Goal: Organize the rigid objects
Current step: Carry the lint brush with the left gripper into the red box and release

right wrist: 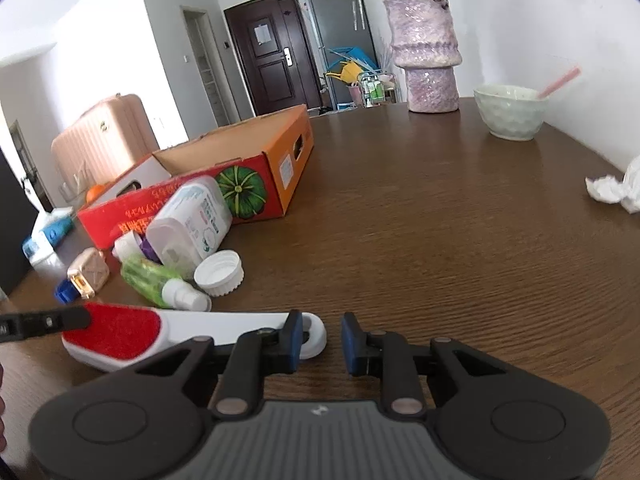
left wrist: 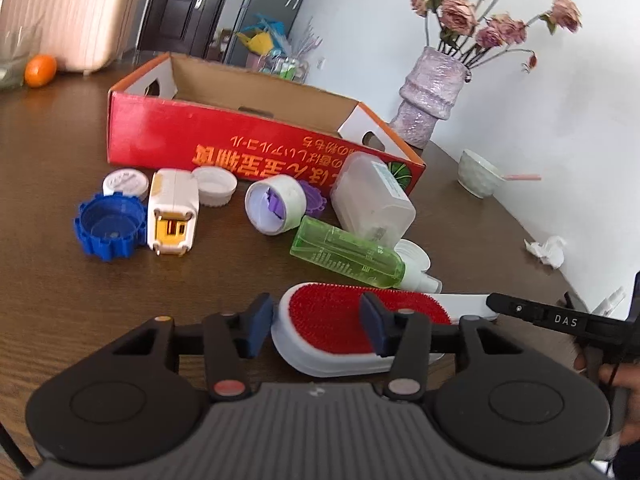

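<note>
A brown wooden table [right wrist: 440,220] stands in a bright room with white walls and a dark door [right wrist: 272,48] far behind. On the table lies an open red cardboard box [left wrist: 248,140], and near its front side is a group of small things: a blue cap [left wrist: 110,226], a white charger [left wrist: 173,212], a green spray bottle [left wrist: 348,252] and a white plastic bottle [left wrist: 372,200]. At the far right stand a purple vase [right wrist: 426,48] with dried flowers and a pale bowl [right wrist: 510,112].

Nearest to the cameras lies a white lint brush [left wrist: 340,324] with a red pad, flat on the table, its handle going to the right.

The left gripper [left wrist: 316,328] points forward and down over the brush head. Its jaws are half closed; the right blue pad is over the red surface and the left pad is just beside the head's edge, but I cannot tell if they press on it.

The right gripper [right wrist: 322,340] also tilts down, at the end of the handle. Its jaws are narrow. The left finger covers the handle tip, and the gap between the pads shows only bare table, so it holds nothing. A hand [left wrist: 624,376] is seen at the right edge of the left view.
</note>
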A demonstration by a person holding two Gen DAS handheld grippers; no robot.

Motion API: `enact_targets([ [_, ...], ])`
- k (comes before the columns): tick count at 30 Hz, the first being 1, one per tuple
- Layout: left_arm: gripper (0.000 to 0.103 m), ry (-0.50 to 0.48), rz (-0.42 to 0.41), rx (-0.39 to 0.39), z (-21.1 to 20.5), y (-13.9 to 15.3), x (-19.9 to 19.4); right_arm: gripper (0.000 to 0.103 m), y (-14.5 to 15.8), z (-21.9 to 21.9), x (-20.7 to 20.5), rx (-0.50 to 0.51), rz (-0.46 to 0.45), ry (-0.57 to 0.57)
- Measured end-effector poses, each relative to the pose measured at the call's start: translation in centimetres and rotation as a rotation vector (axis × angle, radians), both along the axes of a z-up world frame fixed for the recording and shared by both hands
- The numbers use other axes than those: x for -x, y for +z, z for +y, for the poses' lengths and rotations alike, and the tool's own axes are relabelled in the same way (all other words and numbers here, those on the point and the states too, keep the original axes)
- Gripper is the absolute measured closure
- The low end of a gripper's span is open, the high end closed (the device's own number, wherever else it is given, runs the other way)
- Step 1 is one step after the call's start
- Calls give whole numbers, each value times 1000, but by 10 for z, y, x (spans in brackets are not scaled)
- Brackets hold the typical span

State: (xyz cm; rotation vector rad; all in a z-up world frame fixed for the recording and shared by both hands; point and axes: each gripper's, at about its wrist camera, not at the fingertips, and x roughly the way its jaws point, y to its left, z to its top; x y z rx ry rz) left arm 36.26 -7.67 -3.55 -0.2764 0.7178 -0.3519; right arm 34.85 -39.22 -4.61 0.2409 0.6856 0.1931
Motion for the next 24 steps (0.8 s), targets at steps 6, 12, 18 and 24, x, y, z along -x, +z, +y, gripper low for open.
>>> enact_targets([
  [6, 62, 43, -13, 20, 7, 4, 19, 90, -4, -5, -1, -110, 23, -15],
  [12, 68, 79, -62, 80, 34, 13, 51, 91, 7, 12, 40, -123, -27, -17],
  [18, 69, 141, -143, 115, 50, 38, 57, 91, 22, 31, 55, -154, -92, -50],
  [24, 69, 186, -232, 207, 64, 75, 5, 91, 49, 47, 24, -128, -165, -80],
])
